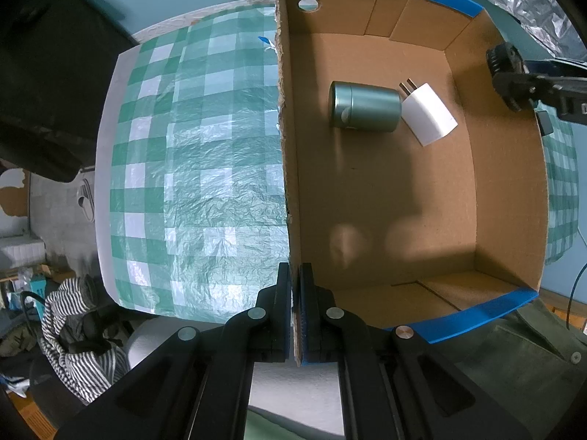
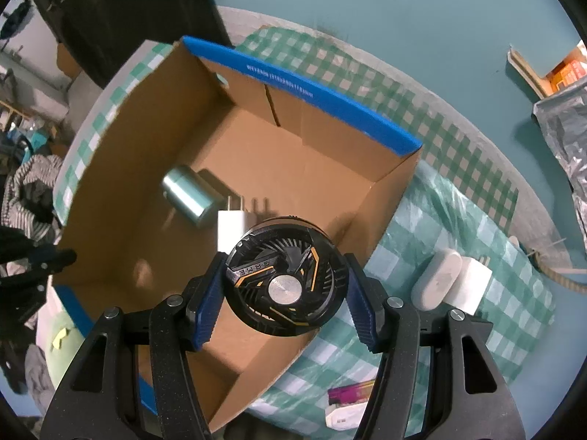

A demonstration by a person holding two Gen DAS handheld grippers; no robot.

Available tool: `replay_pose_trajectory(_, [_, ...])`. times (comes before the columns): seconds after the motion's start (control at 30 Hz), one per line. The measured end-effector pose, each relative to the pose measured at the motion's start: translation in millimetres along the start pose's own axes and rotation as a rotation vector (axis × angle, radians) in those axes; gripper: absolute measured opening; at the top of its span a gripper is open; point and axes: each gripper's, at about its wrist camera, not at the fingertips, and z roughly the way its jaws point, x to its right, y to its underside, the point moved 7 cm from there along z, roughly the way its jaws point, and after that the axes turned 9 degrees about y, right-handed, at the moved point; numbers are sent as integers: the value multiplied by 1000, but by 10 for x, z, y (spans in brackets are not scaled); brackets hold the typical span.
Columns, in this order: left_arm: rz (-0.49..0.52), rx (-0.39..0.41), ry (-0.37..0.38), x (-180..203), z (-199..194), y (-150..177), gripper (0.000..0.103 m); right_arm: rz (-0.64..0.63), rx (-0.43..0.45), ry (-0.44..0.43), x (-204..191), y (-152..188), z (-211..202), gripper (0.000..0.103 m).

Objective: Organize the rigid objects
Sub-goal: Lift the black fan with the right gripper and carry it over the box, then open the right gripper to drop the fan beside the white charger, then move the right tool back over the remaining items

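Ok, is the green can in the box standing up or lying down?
Lying down. The can rests on its side on the box floor, touching the white charger.

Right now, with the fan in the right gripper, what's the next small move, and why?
Probably lower the fan a little further into the box and open the right gripper. It hangs over bare floor, clear of the can and charger, while the left gripper steadies the wall.
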Motion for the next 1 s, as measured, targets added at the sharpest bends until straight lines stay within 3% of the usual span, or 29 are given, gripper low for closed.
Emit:
replay_pose_trajectory(0.5, [-1, -4, 1, -1, 13, 4, 4, -40, 11, 39, -53, 36, 95, 62])
replay_pose_trajectory(1.0, [4, -6, 1, -14, 17, 5, 4, 13, 27, 19, -6, 16, -27, 62])
